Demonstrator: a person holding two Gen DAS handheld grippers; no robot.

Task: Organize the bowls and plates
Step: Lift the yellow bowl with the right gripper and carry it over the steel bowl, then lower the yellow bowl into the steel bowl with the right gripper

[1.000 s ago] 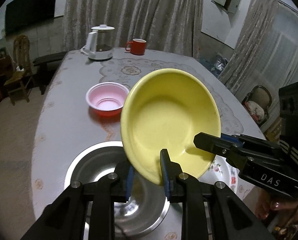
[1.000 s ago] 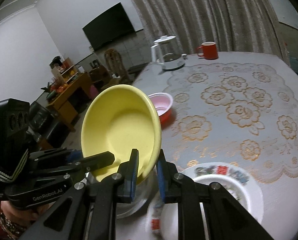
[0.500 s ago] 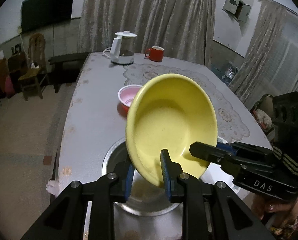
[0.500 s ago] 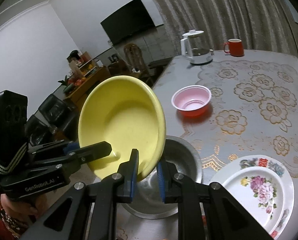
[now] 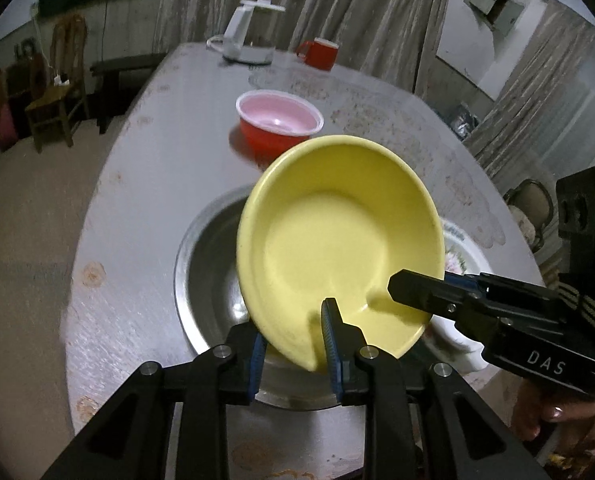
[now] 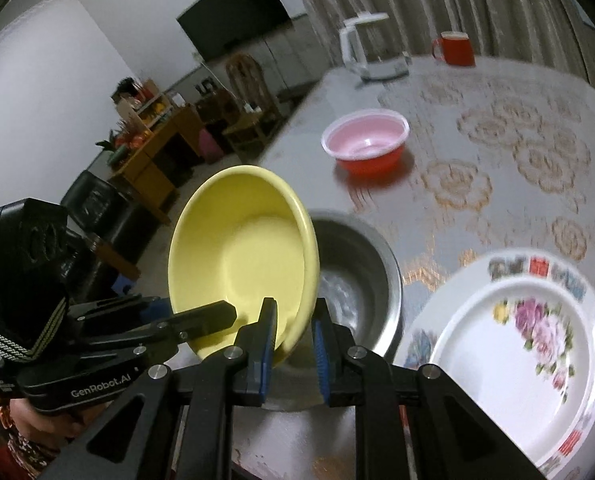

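Smooth, matt-looking yellow bowl (image 5: 337, 248). Shiny bare metal basin (image 6: 357, 268), scuffed inside. Glossy white plate (image 6: 513, 344) with printed flowers. Glossy red bowl (image 5: 279, 124), pale pink inside. Sheeny patterned cloth over the counter (image 6: 497, 168). Matt black plastic gripper (image 5: 293, 344) with ridged blue pads (image 5: 331, 340).

The tilted bowl (image 5: 337, 240) hangs over the basin (image 5: 209, 264); a plate (image 6: 529, 340) lies right, a smaller bowl (image 5: 279, 120) behind, apparently apart from the basin.

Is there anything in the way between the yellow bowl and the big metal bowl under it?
Nothing visible. The yellow bowl, gripped by both grippers, hangs tilted right over the steel bowl, whose visible inside looks bare.
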